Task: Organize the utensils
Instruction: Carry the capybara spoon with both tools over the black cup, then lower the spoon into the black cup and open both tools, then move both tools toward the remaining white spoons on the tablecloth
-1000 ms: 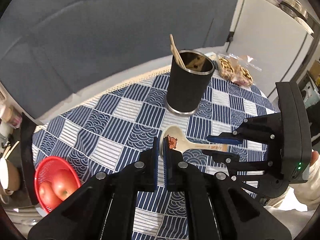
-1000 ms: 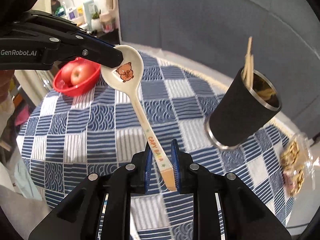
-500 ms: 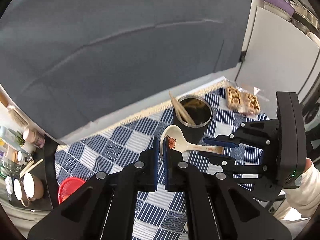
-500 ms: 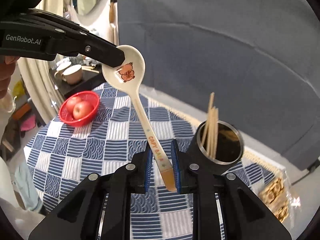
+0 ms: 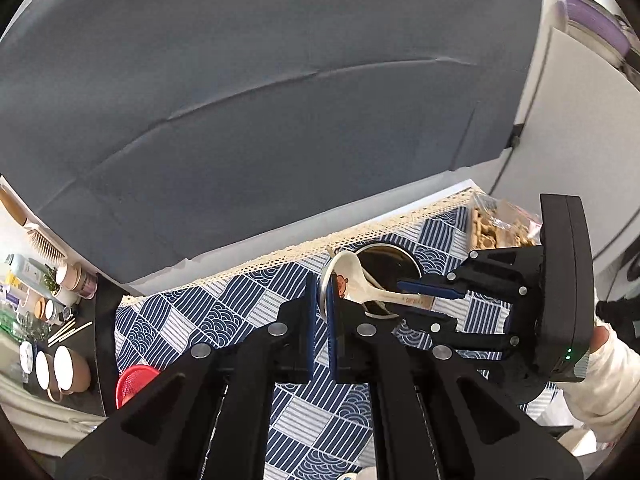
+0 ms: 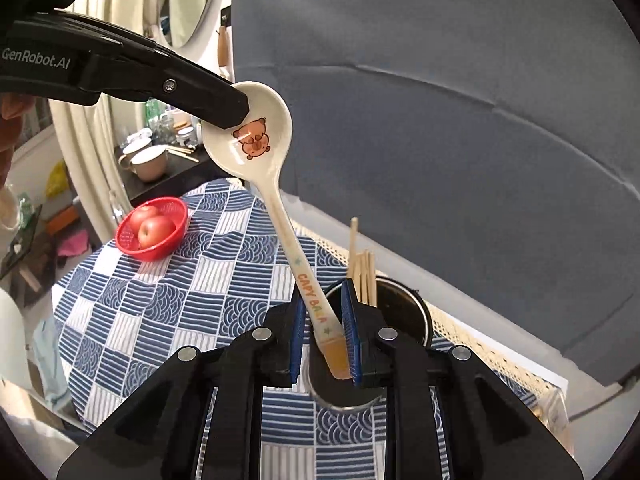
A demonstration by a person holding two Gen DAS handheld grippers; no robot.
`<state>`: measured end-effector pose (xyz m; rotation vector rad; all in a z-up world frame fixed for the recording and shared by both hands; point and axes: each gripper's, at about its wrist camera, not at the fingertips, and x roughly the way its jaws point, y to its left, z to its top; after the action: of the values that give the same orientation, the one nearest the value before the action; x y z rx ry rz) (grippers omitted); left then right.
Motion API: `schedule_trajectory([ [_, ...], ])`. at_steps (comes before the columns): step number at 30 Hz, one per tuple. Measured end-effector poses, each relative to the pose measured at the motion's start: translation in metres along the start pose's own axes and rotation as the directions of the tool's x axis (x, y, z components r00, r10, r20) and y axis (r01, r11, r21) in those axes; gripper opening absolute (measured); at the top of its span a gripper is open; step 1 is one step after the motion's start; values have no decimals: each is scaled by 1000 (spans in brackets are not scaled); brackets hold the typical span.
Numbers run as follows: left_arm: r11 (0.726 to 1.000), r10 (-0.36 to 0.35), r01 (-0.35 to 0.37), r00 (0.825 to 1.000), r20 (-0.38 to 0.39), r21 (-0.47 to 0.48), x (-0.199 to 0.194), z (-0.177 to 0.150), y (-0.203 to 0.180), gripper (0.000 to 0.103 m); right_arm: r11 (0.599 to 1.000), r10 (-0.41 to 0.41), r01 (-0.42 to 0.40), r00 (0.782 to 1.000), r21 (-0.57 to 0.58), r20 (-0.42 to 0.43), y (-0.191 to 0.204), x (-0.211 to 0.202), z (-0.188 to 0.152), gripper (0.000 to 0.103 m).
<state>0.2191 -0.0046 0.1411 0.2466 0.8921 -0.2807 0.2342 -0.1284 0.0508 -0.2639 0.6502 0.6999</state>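
Observation:
A cream ceramic spoon [image 6: 276,196] with a capybara print is held in the air over the black utensil cup [image 6: 404,316], which holds several wooden chopsticks [image 6: 362,268]. My left gripper [image 5: 319,292] is shut on the rim of the spoon's bowl [image 5: 348,276]. My right gripper [image 6: 323,320] is shut on the spoon's handle end, just above the cup mouth. In the left wrist view the cup [image 5: 386,264] lies right behind the spoon, and my right gripper [image 5: 430,300] shows there at the right.
A blue and white patterned tablecloth [image 6: 168,312] covers the round table. A red basket with apples [image 6: 154,232] stands at its far left edge. A bag of snacks [image 5: 496,228] lies behind the cup. A side shelf with mugs [image 5: 60,364] stands left.
Both grippers have risen with the spoon and moved toward the cup; the spoon handle now hangs over the cup mouth. The table looks farther below.

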Motion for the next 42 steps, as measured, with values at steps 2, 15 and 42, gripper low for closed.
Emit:
schedule_trajectory([
  [2, 1000, 17, -17, 1000, -10, -3, 5, 6, -2, 5, 1000, 22, -22, 1000, -2, 8, -9, 8, 0, 17],
  [15, 990, -10, 7, 1000, -21, -143, 43, 15, 14, 68, 997, 35, -36, 999, 71, 22, -55, 43, -23, 65],
  [42, 994, -16, 8, 998, -67, -107, 36, -85, 37, 96, 993, -75, 81, 995, 90, -71, -6, -14, -78, 87],
])
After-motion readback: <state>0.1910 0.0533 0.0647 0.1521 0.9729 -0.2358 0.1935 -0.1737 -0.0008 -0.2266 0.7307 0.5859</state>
